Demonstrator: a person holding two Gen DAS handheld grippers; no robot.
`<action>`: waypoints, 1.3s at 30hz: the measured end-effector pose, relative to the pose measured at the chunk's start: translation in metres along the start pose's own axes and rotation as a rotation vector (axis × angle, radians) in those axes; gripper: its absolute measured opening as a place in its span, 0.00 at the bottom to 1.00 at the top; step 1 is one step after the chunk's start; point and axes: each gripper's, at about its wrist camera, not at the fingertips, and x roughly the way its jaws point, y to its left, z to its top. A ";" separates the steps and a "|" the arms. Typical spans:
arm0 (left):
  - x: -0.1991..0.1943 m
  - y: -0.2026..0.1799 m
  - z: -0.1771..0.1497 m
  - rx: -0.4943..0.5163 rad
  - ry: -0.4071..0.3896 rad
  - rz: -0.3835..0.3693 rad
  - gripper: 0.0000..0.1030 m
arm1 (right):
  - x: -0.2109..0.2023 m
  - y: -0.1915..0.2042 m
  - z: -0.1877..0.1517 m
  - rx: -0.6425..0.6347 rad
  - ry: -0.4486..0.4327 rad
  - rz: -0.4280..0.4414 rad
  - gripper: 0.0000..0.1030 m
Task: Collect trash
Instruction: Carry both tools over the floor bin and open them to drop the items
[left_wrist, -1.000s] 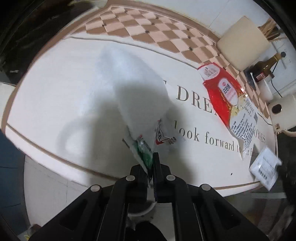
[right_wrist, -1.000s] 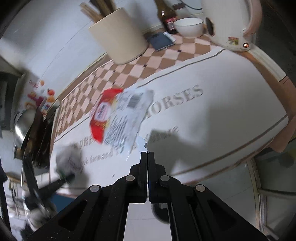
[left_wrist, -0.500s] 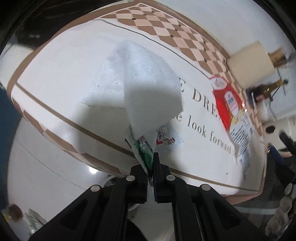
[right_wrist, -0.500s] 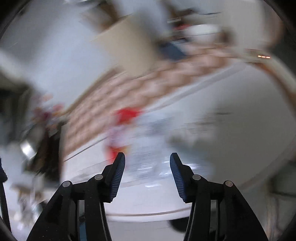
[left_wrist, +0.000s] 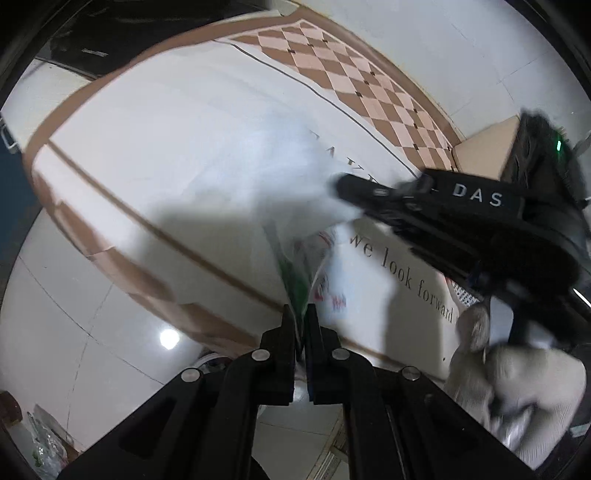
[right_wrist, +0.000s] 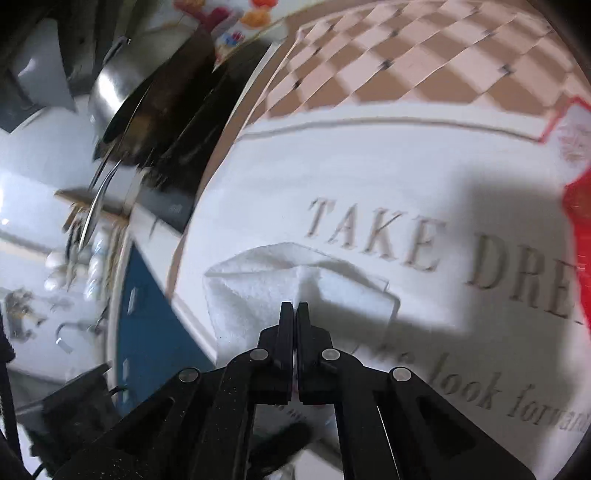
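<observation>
My left gripper (left_wrist: 301, 308) is shut on a bundle of trash: a green and white wrapper (left_wrist: 295, 284), a red-printed clear wrapper (left_wrist: 328, 291), and a white tissue (left_wrist: 273, 184) that rises blurred above them. My right gripper (left_wrist: 343, 188) comes in from the right, and its tip meets the tissue's far side. In the right wrist view the right gripper (right_wrist: 293, 304) is shut and pinches a fold of the white tissue (right_wrist: 258, 288). A red snack packet (right_wrist: 576, 206) lies on the tablecloth at the right edge.
A white tablecloth (left_wrist: 147, 147) with printed words and a checkered border covers the table. A gloved hand (left_wrist: 498, 369) holds the right gripper. A beige container (left_wrist: 484, 147) stands at the back. A metal pot (right_wrist: 110, 85) and a blue cabinet (right_wrist: 147, 314) are off the table's left end.
My right gripper opened, swung left across the table and shut on the tissue, and it now shows in the left wrist view. The left gripper shifted a little with its bundle.
</observation>
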 end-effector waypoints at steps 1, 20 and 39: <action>-0.005 0.001 -0.003 0.005 -0.005 0.005 0.02 | -0.005 -0.006 0.000 0.019 -0.030 -0.017 0.01; 0.000 0.045 -0.132 0.113 0.163 0.073 0.01 | -0.154 -0.074 -0.200 0.205 -0.219 -0.081 0.01; 0.366 0.176 -0.253 0.103 0.532 0.171 0.02 | 0.199 -0.344 -0.423 0.544 0.188 -0.316 0.01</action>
